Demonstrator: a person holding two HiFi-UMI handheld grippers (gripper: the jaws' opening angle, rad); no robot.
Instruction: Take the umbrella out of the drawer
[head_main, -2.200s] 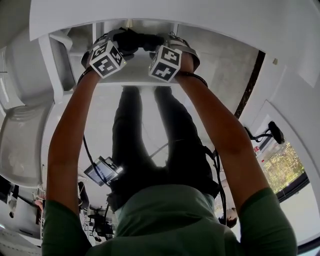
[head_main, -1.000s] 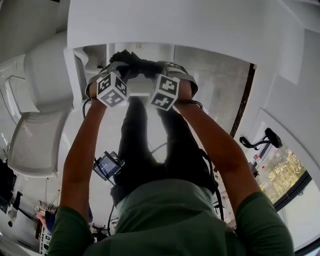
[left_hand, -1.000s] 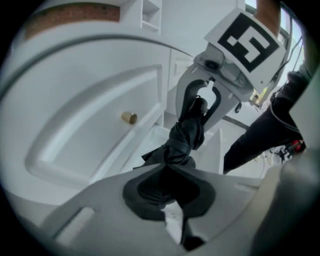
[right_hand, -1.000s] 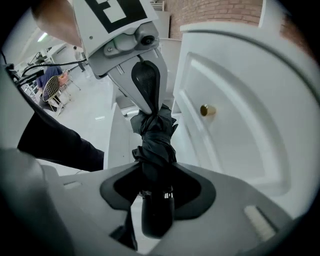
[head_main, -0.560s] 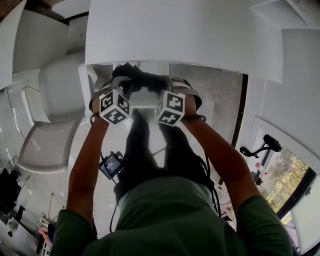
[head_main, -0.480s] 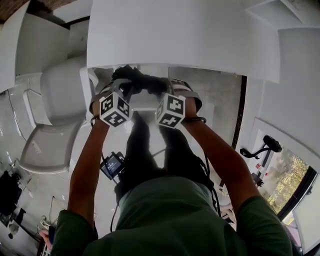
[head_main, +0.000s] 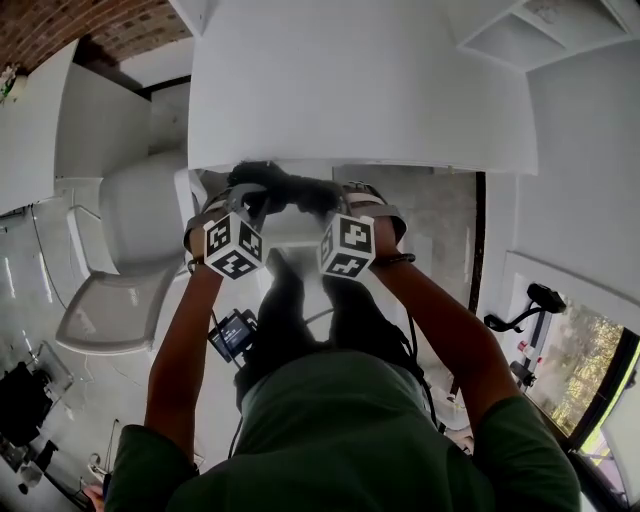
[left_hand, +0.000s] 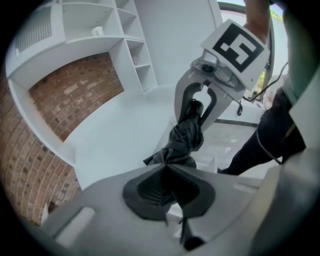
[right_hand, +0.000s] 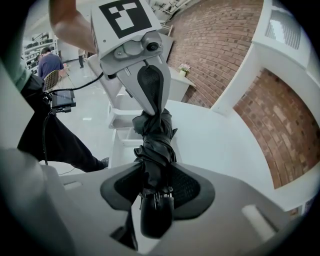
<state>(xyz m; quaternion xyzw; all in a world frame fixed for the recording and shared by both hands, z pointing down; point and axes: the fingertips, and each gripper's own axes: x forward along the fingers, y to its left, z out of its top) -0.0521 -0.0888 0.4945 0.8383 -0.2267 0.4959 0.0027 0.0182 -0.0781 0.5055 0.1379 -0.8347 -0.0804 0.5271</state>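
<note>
A folded black umbrella (head_main: 287, 188) hangs level between my two grippers, above the white drawer unit (right_hand: 121, 121). My left gripper (head_main: 247, 188) is shut on the umbrella's crumpled fabric end (left_hand: 184, 141), which sticks out of its dark pads (left_hand: 150, 192). My right gripper (head_main: 336, 192) is shut on the handle end, and the black handle (right_hand: 156, 220) pokes back past its pads (right_hand: 182, 187). In the left gripper view the right gripper (left_hand: 196, 107) clamps the far end. The left gripper (right_hand: 150, 95) does the same in the right gripper view.
A white tabletop (head_main: 350, 90) spreads just beyond the grippers, with a brick wall (head_main: 90, 25) and white shelves (left_hand: 100, 35) behind. A white chair (head_main: 120, 260) stands at the left. My legs (head_main: 300, 320) and a small screen (head_main: 232, 335) are below. A person (right_hand: 50, 62) stands far off.
Both grippers have risen together with the umbrella held between them, up from the drawer. The tabletop and brick wall have come into the head view.
</note>
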